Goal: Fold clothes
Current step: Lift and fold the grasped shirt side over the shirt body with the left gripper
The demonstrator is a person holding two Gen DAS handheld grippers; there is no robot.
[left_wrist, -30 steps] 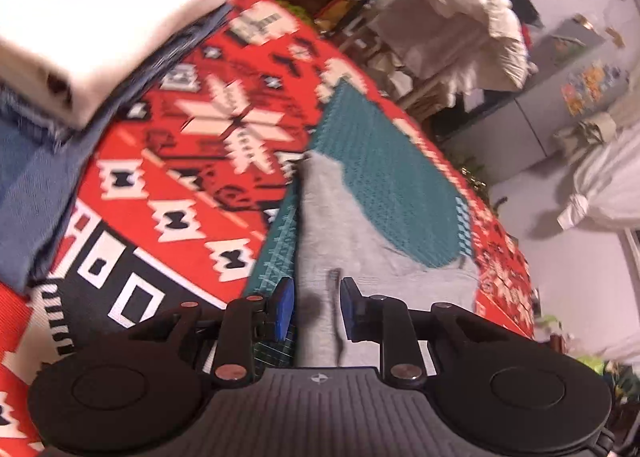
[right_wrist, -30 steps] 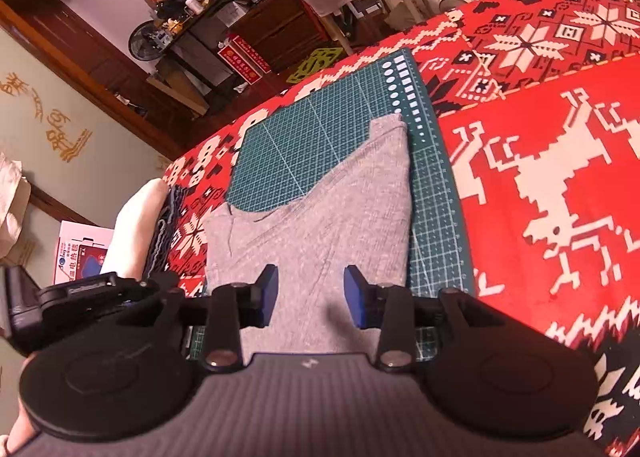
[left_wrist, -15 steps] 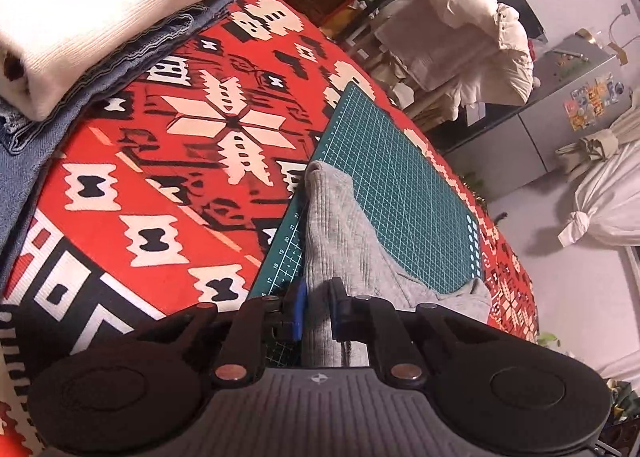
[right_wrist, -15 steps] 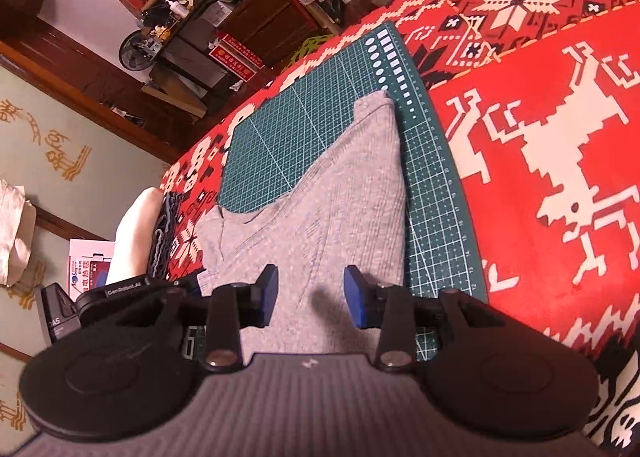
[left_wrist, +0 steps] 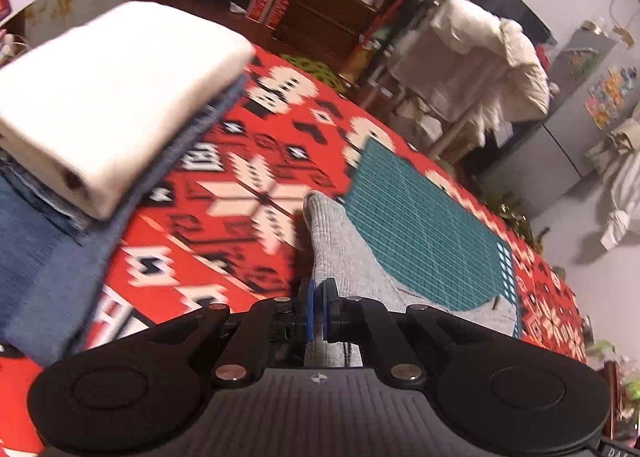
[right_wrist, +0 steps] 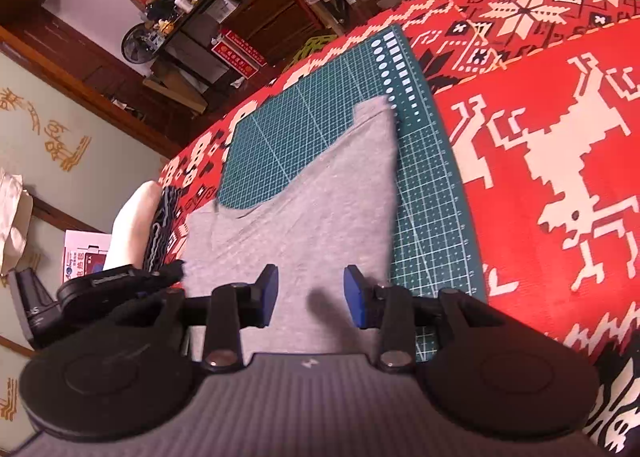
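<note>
On the green cutting mat [right_wrist: 424,193] lay the grey ribbed garment [right_wrist: 304,217], its long axis running from the near edge of the mat up toward the far right corner, where a narrow end of the cloth [right_wrist: 374,109] pointed at the row of white marks. Its left part spilled off the mat onto the red patterned blanket [right_wrist: 560,105]. At that left edge the left gripper [left_wrist: 319,311] had its blue pads pressed together on a raised ridge of the grey cloth — the fold stood up from the mat and ran away from the fingers [left_wrist: 309,309]. Left of the mat sat a folded cream garment [left_wrist: 116,97] on a blue one [left_wrist: 40,257]. Over the garment's near part hung the right gripper [right_wrist: 310,295], fingers apart — nothing between them but bare cloth below.
</note>
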